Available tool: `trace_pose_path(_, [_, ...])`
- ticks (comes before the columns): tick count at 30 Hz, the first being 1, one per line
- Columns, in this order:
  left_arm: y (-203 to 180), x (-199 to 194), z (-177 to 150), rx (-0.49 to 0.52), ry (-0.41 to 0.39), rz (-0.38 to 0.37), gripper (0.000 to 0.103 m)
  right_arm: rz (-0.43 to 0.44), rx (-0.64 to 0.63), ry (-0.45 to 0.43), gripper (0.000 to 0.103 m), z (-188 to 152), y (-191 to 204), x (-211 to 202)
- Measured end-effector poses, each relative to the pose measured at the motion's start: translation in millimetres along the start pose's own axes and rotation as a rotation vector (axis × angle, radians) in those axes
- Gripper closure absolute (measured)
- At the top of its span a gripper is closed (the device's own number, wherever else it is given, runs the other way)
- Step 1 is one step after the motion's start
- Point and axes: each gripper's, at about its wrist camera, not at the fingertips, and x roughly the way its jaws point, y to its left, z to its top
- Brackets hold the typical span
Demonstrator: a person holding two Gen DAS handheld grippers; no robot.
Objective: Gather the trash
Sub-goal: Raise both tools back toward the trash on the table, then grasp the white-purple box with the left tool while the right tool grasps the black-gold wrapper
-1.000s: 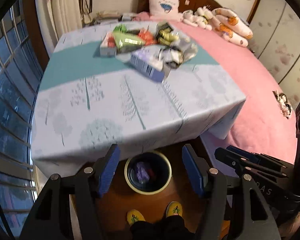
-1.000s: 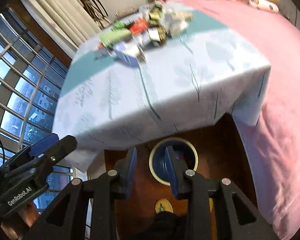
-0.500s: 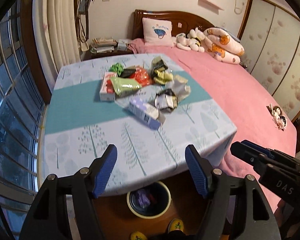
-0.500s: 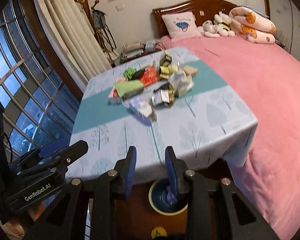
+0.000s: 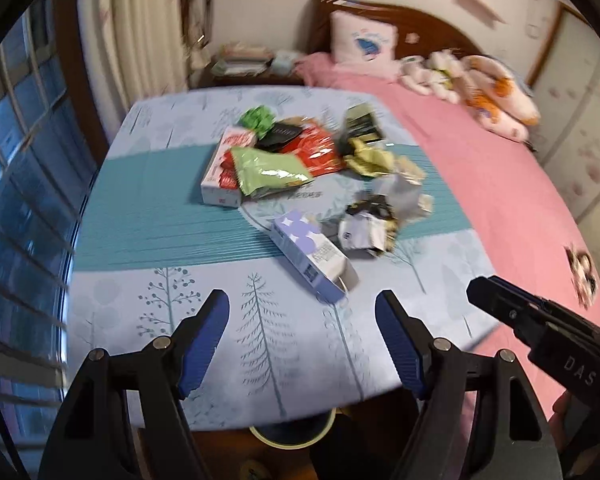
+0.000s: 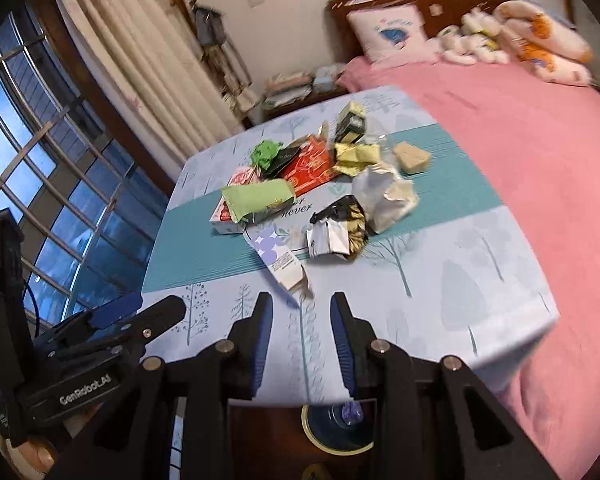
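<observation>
A heap of trash lies near the middle of the worktop [image 5: 148, 312], which is covered by a pale blue cloth printed with trees and crossed by a teal band. In the heap, a light green foil snack bag [image 5: 266, 170] rests partly on a flat white and red carton [image 5: 220, 176]; behind them sit a red wrapper [image 5: 314, 152], a crumpled bright green wrapper [image 5: 258, 119] and a small dark and yellow box [image 5: 362, 124]. Closest to the near edge lies a long lilac and white carton [image 5: 308, 254] with one end open, and just beside it, to the right, a crumpled black, white and gold packet [image 5: 366, 226] and a crumpled white paper bag [image 6: 382, 196]. The left tongs [image 5: 302, 344] hover above the near part of the cloth with their blue-padded jaws opening, wide apart and nothing between them. The right tongs [image 6: 300, 344] hang over the same near edge, narrowly parted and empty, with the lilac carton's open end just beyond their tips. On the dark wooden floor below the worktop's edge stands a round yellow-rimmed dark bin [image 6: 336, 432] with something purple inside. A bed with a pink cover [image 6: 520, 128] runs along the right side.
</observation>
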Motion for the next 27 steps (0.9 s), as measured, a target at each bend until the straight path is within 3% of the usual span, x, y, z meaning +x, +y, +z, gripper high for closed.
trace_pose_path(13, [-10.8, 128.4, 28.5, -0.308, 0.232, 0.129, 0.029, 0.149, -0.122, 0.265, 0.064, 72.3, -55.5, 121.0])
trace_pose_path(21, [-8.4, 163.7, 32.8, -0.399, 0.268, 0.15, 0.029, 0.199, -0.108, 0.352, 0.064, 90.2, -73.9, 167.3])
trace_pose_path(27, [-11.9, 175.6, 40.3, -0.398, 0.277, 0.15, 0.029, 0.231, -0.115, 0.389, 0.062, 93.8, -78.1, 180.0])
